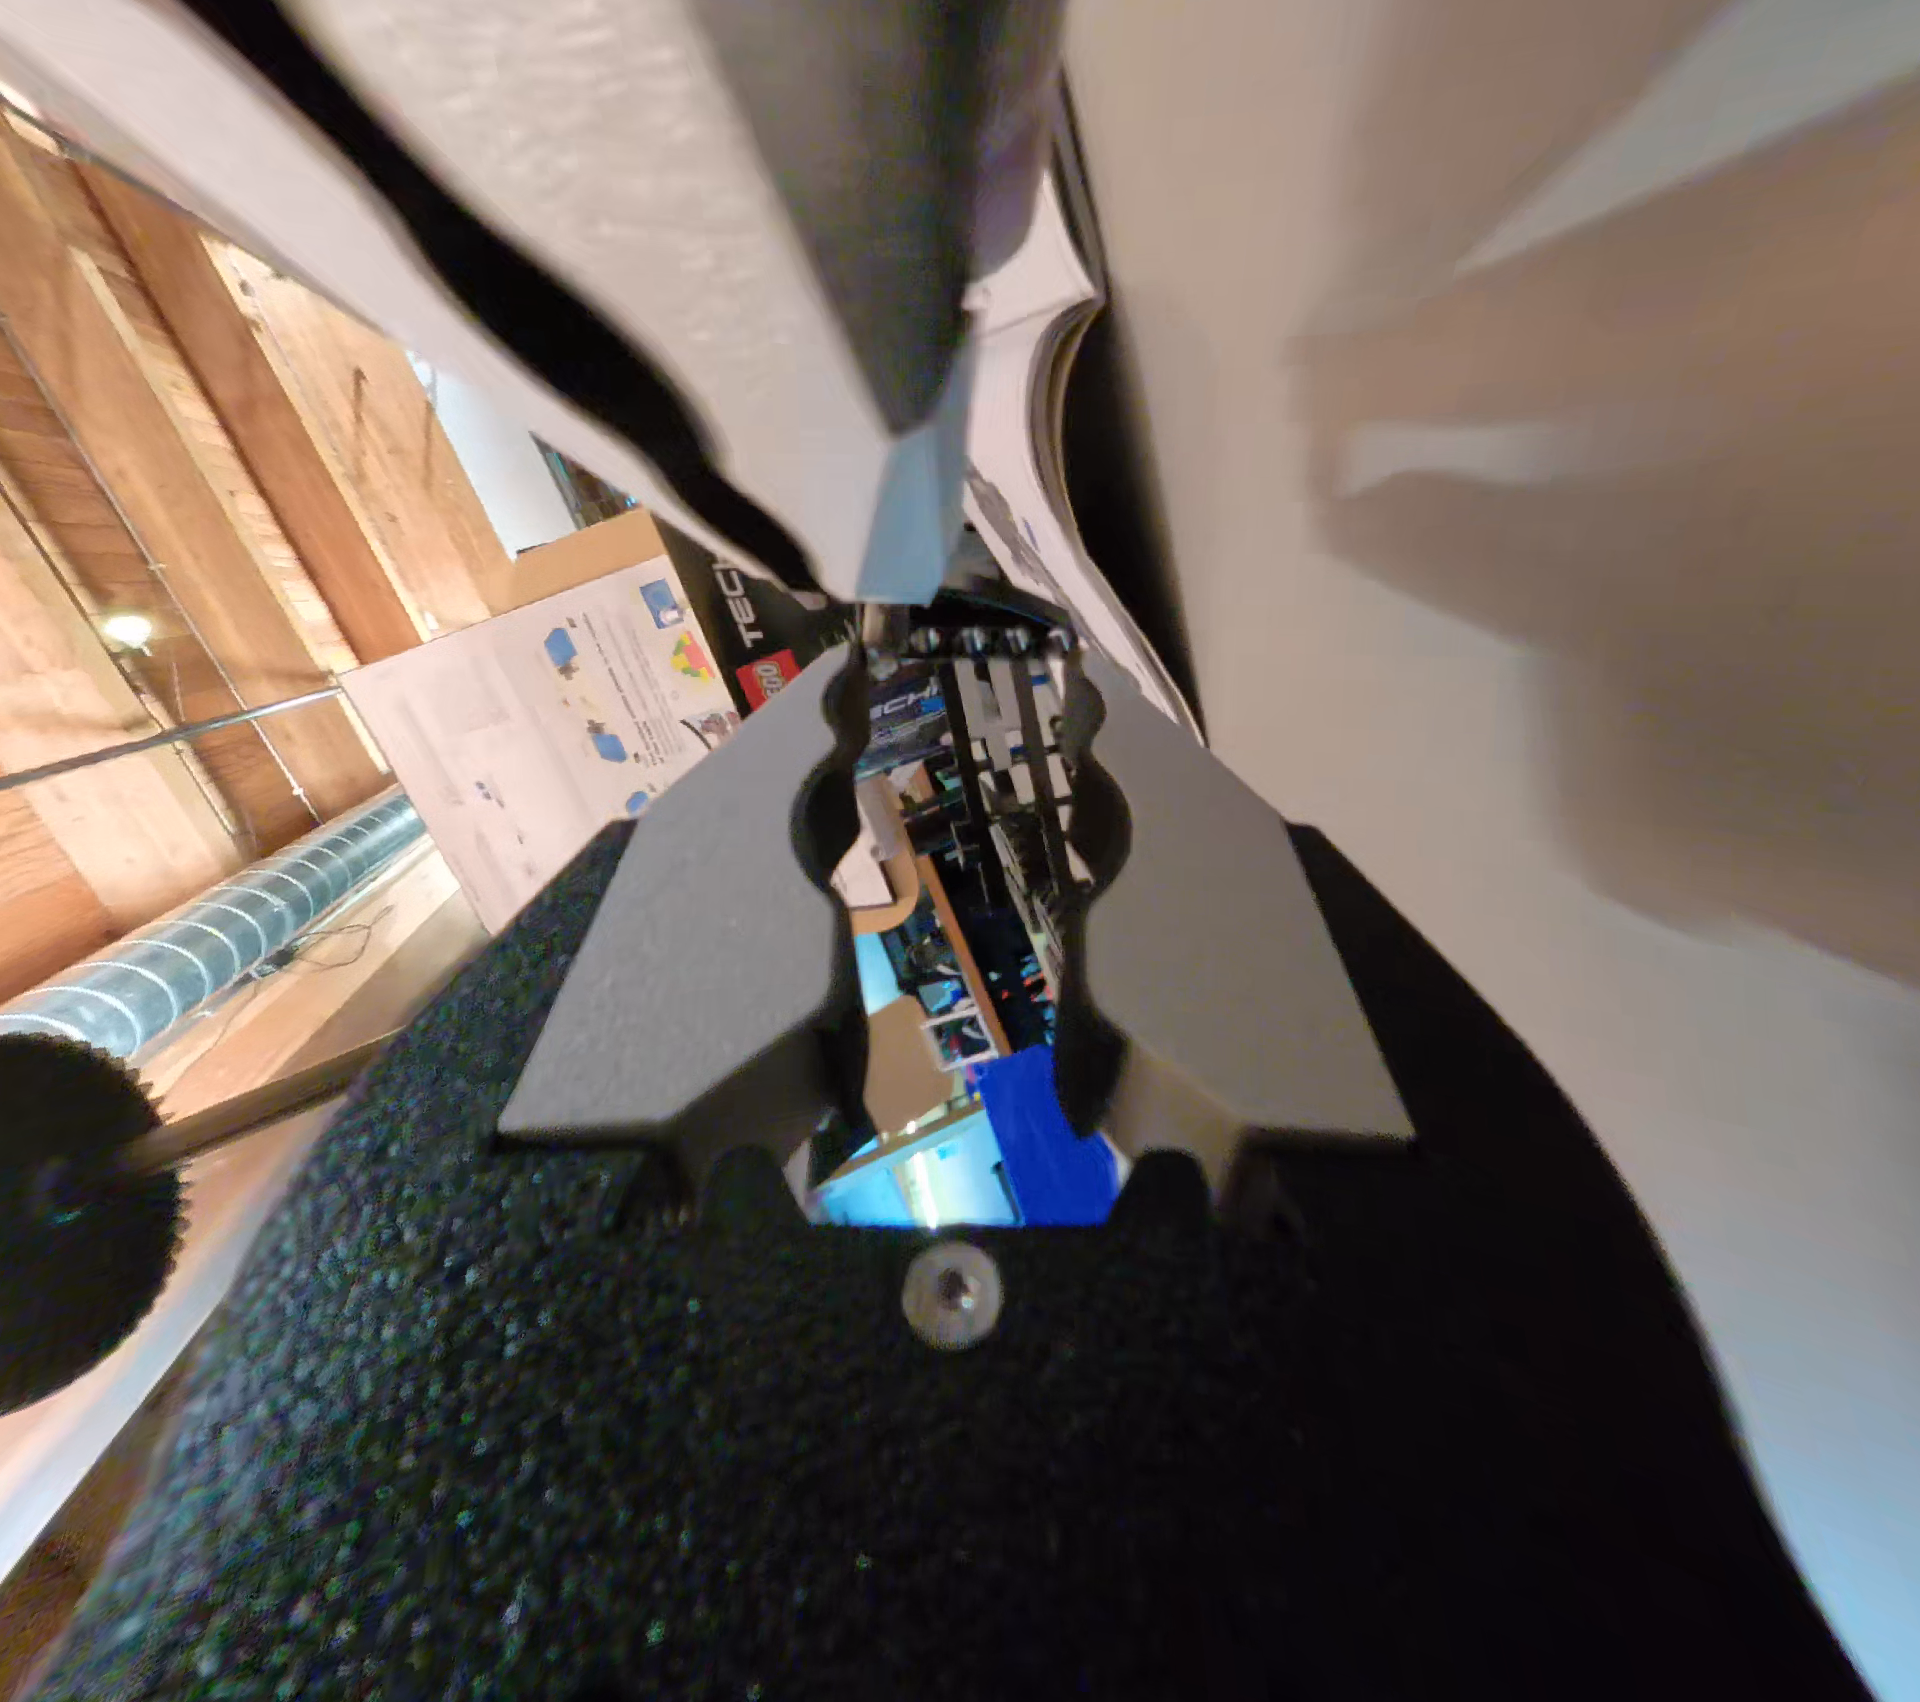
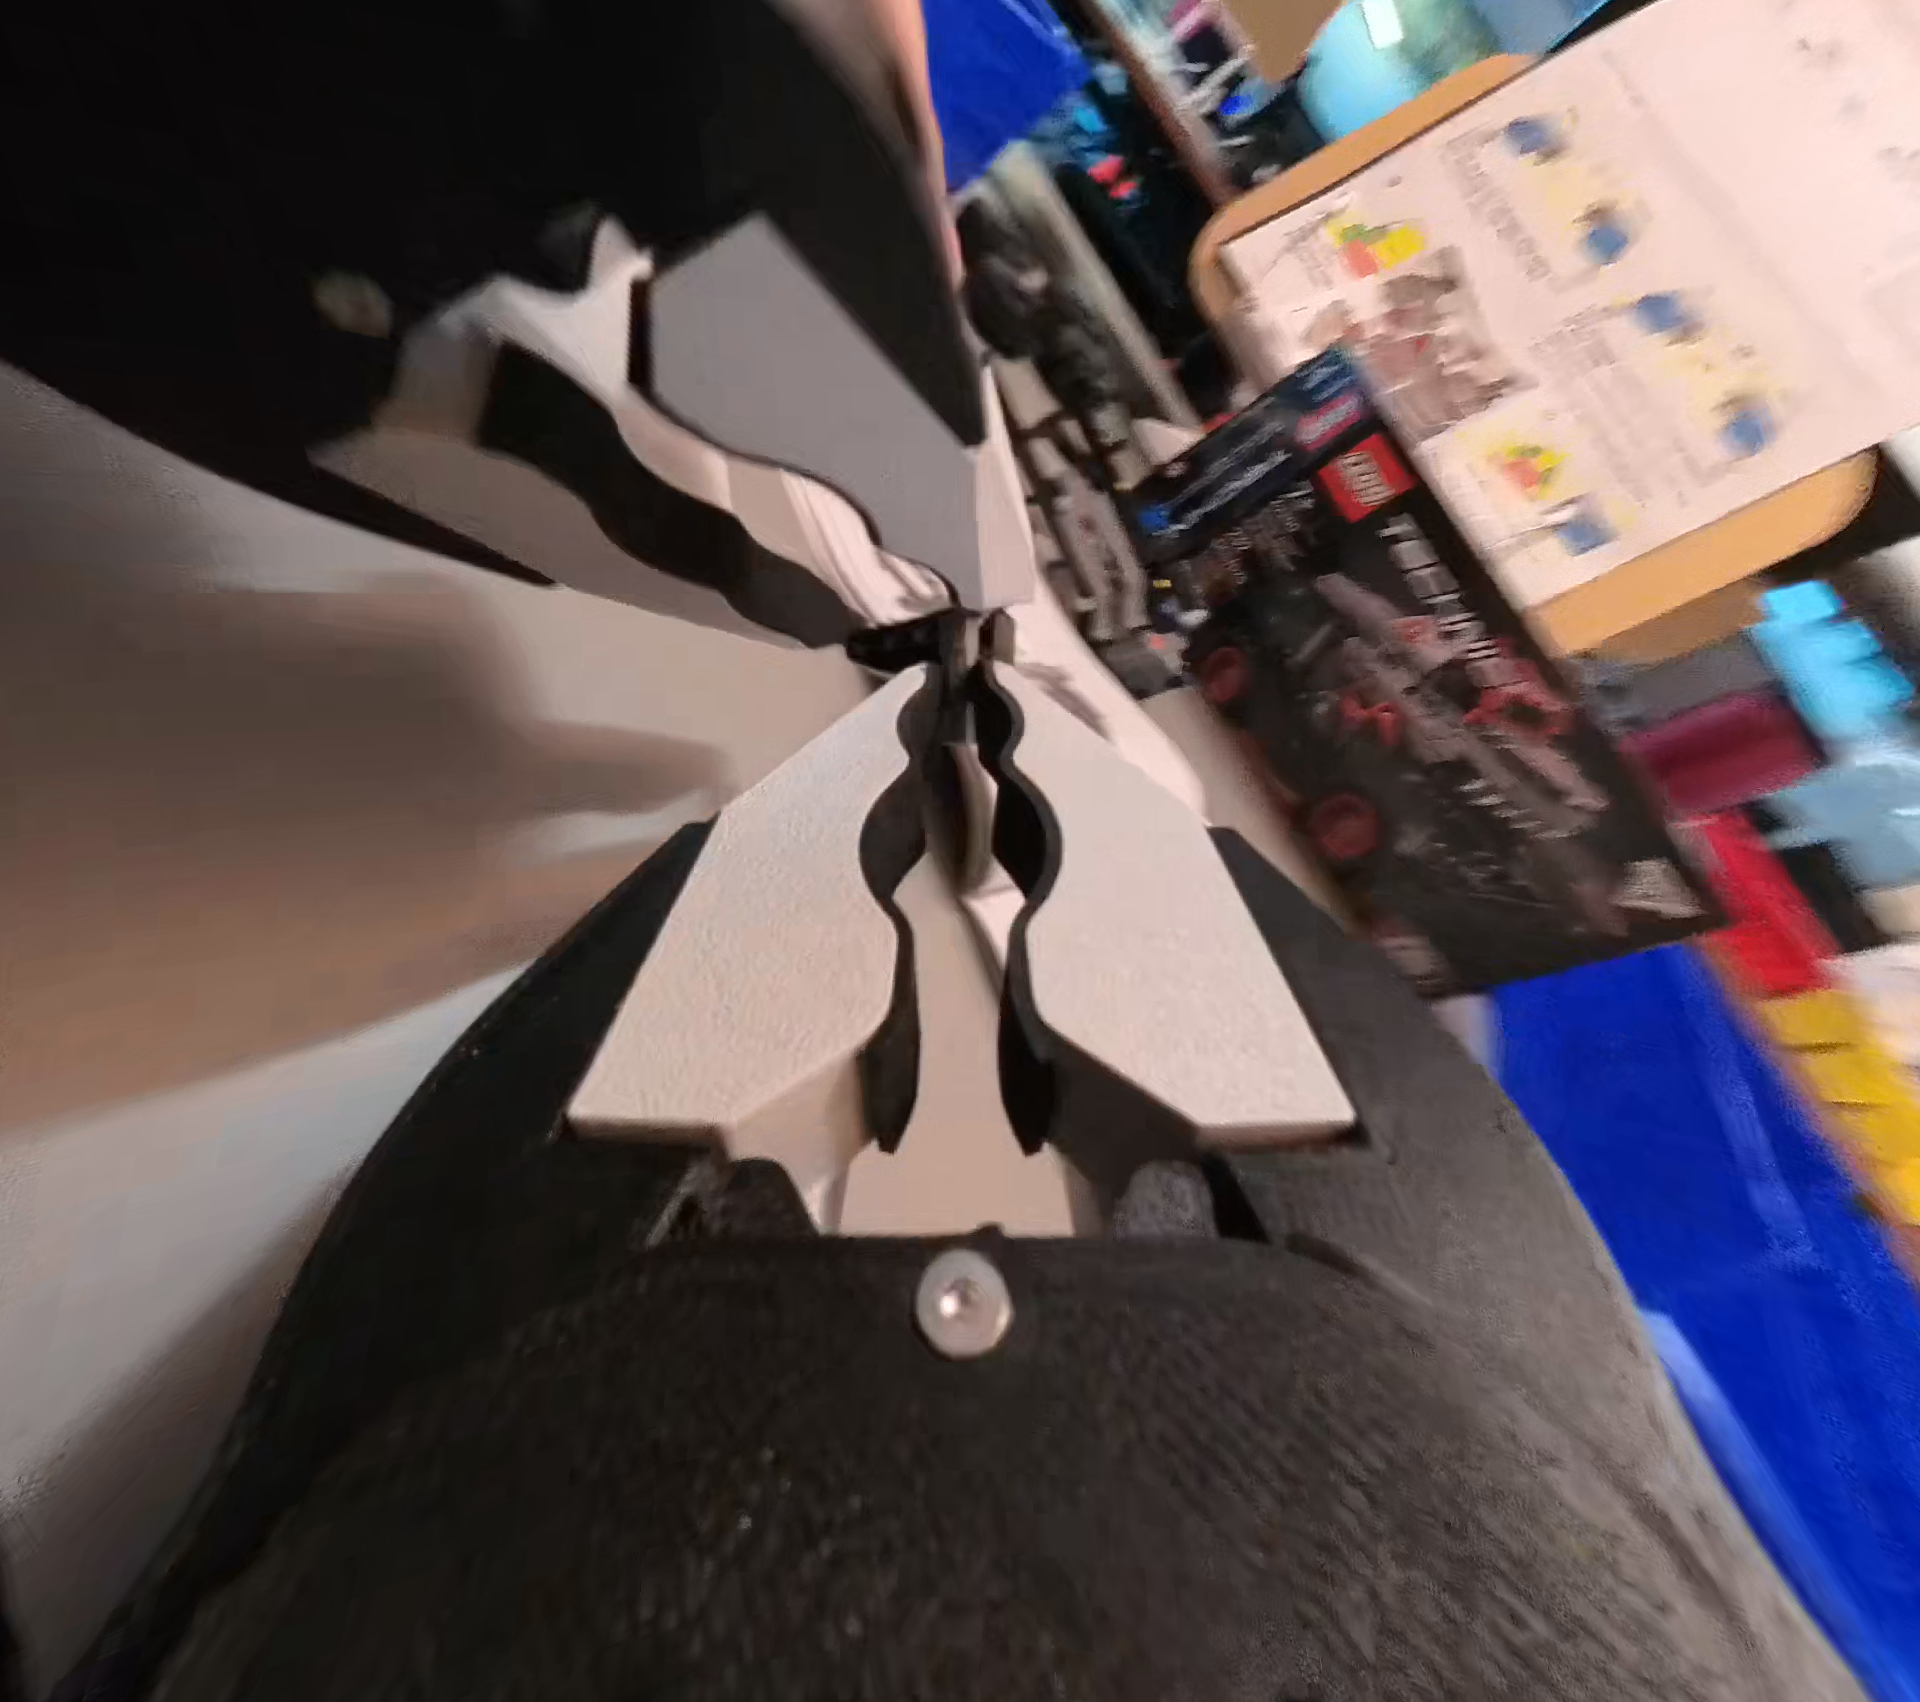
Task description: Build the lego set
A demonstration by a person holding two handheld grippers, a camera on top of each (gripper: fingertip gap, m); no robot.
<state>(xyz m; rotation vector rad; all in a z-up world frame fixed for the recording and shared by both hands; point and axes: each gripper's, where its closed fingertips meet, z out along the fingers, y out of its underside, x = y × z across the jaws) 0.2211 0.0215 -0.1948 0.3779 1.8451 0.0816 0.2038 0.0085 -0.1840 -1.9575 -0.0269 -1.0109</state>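
My left gripper [image 1: 961, 655] is shut on a black and grey Lego assembly [image 1: 997, 717], holding it by a black beam with a row of pins. My right gripper [image 2: 961, 650] is nearly closed, and a small grey Lego piece [image 2: 968, 795] shows between its fingers. The two grippers meet tip to tip just above the white table [image 1: 1558, 94]. In the left wrist view the right gripper's fingers [image 1: 904, 499] come down from the top and touch the left end of the beam. In the right wrist view the left gripper's fingers [image 2: 810, 395] come in from the upper left, with the black beam [image 2: 883, 646] at their tips.
A black Lego box [image 2: 1455, 696] stands close behind the grippers and also shows in the left wrist view [image 1: 758, 644]. A board with an instruction sheet [image 2: 1610, 281] leans behind it. An open booklet [image 1: 1039, 405] lies on the table. A blue bin [image 2: 1714, 1237] stands at the right.
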